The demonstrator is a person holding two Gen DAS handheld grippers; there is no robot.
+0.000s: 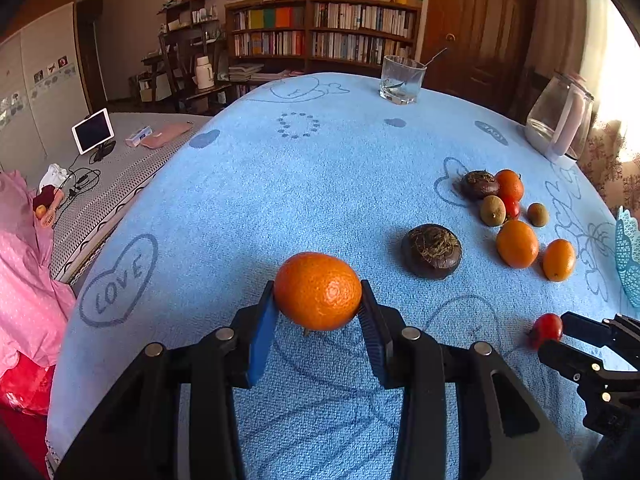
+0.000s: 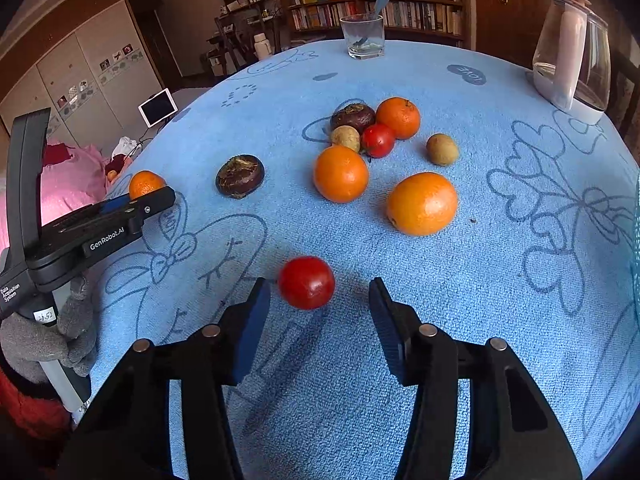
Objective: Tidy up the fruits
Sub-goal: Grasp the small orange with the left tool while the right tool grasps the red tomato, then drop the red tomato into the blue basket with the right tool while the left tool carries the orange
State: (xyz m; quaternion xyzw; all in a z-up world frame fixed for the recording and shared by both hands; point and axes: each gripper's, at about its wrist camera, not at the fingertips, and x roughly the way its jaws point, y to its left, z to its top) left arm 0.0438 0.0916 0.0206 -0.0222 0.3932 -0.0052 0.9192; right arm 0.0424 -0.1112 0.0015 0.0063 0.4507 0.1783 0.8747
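Note:
On the blue towel-covered table [image 2: 460, 312], my left gripper [image 1: 318, 296] is shut on an orange tangerine [image 1: 318, 291], both pads pressing its sides. The right wrist view shows the same gripper [image 2: 160, 196] at the far left, with the tangerine [image 2: 144, 184] behind it. My right gripper [image 2: 320, 292] stands open around a small red tomato [image 2: 306, 282]. The tomato lies near the left pad, with a clear gap to the right pad. The left wrist view shows that gripper [image 1: 554, 334] and tomato [image 1: 546, 328] at the lower right.
Loose fruit lies farther back: a dark brown round fruit [image 2: 240, 176], two oranges [image 2: 341, 174] [image 2: 422, 204] and a cluster of several more [image 2: 378, 140]. At the far edge stand a glass with a spoon [image 2: 364, 38] and a glass kettle [image 2: 572, 60]. A turquoise basket [image 1: 628, 256] is at the right.

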